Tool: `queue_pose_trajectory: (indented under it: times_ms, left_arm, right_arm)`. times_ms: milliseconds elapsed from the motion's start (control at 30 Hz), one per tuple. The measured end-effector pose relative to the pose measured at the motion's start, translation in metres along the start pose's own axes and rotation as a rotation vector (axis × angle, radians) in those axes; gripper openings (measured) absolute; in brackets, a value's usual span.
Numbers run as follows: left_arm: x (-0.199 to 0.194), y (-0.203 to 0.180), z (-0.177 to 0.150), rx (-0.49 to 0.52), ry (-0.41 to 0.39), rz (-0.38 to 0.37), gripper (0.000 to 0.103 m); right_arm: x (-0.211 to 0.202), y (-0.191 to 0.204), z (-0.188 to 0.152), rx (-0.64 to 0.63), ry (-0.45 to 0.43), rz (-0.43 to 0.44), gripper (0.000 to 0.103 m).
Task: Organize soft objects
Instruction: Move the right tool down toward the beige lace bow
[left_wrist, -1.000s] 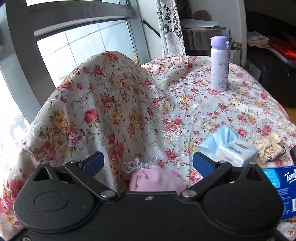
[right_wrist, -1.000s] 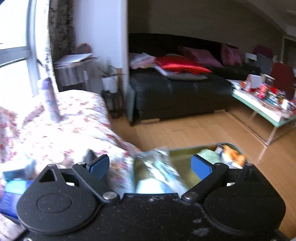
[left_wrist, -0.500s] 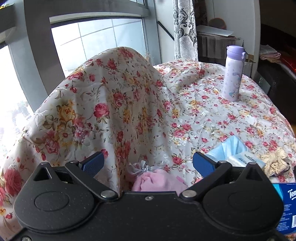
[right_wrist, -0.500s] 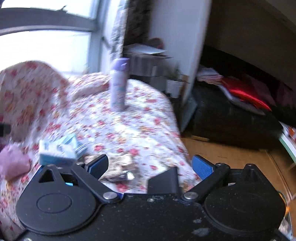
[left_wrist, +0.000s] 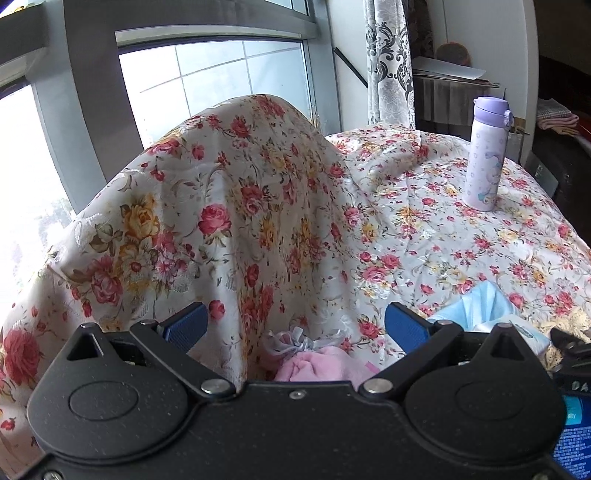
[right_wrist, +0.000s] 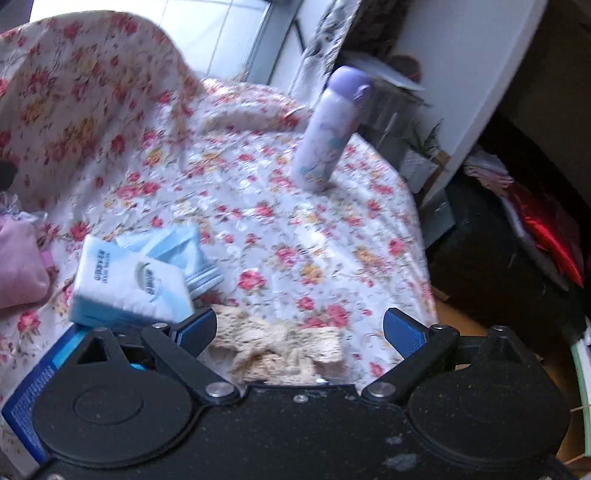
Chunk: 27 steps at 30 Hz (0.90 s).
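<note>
My left gripper (left_wrist: 295, 326) is open above a pink pouch (left_wrist: 321, 365) with a silvery ribbon, which lies on the floral cloth between and below the fingers. My right gripper (right_wrist: 299, 328) is open over a cream lace bow (right_wrist: 280, 343) at the table's near edge, with nothing held. A white and blue tissue pack (right_wrist: 129, 284) rests on light-blue packets (right_wrist: 177, 247) just left of the right gripper. The same tissue pack (left_wrist: 484, 317) shows at the right in the left wrist view. The pink pouch (right_wrist: 18, 266) sits at the far left of the right wrist view.
A lilac bottle (left_wrist: 485, 153) stands upright at the back of the floral tablecloth (left_wrist: 424, 229). A tall cloth-covered hump (left_wrist: 229, 192) rises at the left by the window. A blue tissue box (right_wrist: 40, 387) lies at the near left. A dark sofa (right_wrist: 517, 258) is beyond the table's right edge.
My right gripper has swung left from the sofa and floor side back over the table, down to the lace bow. My left gripper has shifted slightly, still over the pink pouch.
</note>
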<state>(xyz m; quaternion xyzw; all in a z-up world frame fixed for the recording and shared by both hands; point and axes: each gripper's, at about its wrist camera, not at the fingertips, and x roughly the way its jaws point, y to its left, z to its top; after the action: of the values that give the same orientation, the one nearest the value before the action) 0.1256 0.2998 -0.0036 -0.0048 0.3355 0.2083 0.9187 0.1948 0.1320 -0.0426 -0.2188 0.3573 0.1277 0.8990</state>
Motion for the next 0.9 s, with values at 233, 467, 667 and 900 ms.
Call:
queue_pose_trajectory:
  times_ms: [233,467,667,900]
  left_arm:
    - [0.001,0.0,0.0,-0.01,-0.002,0.001,0.099]
    - [0.003,0.002,0.0,-0.021,0.003,0.005,0.099]
    - [0.005,0.001,-0.001,-0.012,0.006,-0.001,0.099]
    - [0.006,-0.001,-0.001,-0.009,0.008,0.002,0.099]
  right_arm:
    - [0.001,0.017,0.017,0.038,-0.006,0.174,0.097]
    - [-0.002,0.036,0.021,0.027,-0.022,0.154,0.097]
    - [0.012,0.005,0.014,0.162,0.091,0.084,0.099]
    - [0.046,-0.018,0.007,0.27,0.263,0.136,0.102]
